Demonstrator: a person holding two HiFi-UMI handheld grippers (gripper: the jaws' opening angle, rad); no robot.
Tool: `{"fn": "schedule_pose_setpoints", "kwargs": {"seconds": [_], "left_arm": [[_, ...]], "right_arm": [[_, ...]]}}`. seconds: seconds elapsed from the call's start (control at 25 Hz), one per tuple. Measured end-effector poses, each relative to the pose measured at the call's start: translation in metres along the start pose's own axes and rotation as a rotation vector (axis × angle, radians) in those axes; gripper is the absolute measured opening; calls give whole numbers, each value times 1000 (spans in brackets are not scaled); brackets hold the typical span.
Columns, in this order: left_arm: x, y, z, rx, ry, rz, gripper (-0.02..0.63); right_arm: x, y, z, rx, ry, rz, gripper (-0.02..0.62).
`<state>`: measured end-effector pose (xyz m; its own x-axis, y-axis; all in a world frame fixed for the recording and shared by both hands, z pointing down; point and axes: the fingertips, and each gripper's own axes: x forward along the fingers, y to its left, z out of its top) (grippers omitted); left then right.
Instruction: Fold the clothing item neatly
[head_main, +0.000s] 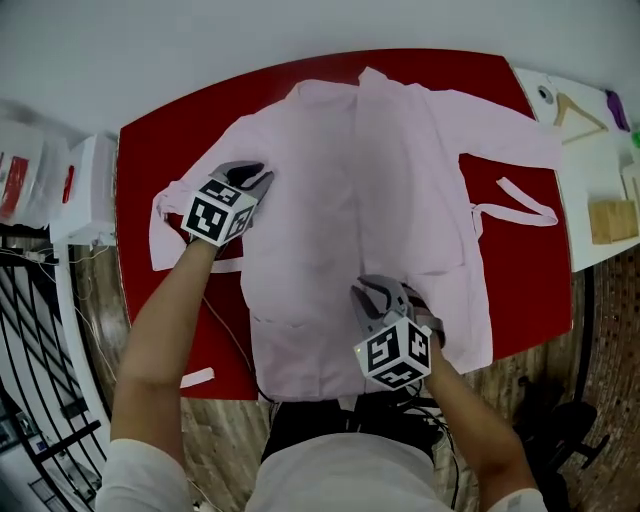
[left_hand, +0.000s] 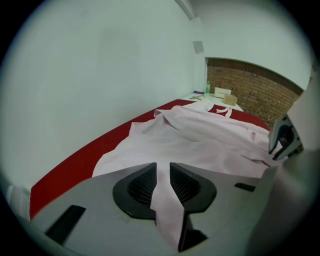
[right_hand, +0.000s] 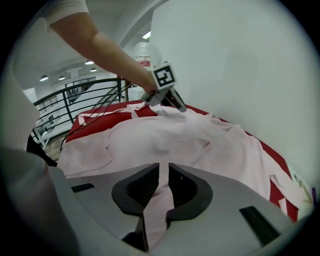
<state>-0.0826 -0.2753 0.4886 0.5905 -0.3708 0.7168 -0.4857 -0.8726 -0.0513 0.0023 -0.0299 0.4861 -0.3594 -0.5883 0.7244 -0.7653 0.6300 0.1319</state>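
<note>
At the near edge of the red table (head_main: 148, 150), about 5 o'clock, a fold of the pale pink robe (head_main: 340, 200) is pinched between the jaws of the right gripper (head_main: 378, 292). Farther off, at 9 o'clock, fabric by the sleeve is clamped in the left gripper (head_main: 252, 175). The robe is spread across the table, collar at 12 o'clock. A wooden hanger (head_main: 578, 112) is seen at 2 o'clock.

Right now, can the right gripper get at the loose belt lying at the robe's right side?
Probably not yet: the right gripper is shut on the robe. Nothing stands between it and the belt, so after letting go the way looks free.
</note>
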Motion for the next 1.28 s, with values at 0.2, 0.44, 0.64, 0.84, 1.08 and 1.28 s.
{"fn": "schedule_pose_setpoints", "kwargs": {"seconds": [0.2,0.44,0.64,0.84,1.08,1.28], "left_arm": [[44,33,-5,14,76,-11,41],[67,52,-15,55,174,-9,5],[70,75,-17,99,211,34,5],[69,77,-15,99,189,35,5],[50,70,-11,5,96,19,6],[1,54,-9,-166,-35,20,6]], "right_arm": [[32,21,12,-14,30,23,61],[45,23,3,48,95,26,61],[53,23,-11,60,154,25,61],[54,21,-14,97,145,22,61],[48,14,-2,45,85,-23,61],[35,10,10,35,29,-31,61]]}}
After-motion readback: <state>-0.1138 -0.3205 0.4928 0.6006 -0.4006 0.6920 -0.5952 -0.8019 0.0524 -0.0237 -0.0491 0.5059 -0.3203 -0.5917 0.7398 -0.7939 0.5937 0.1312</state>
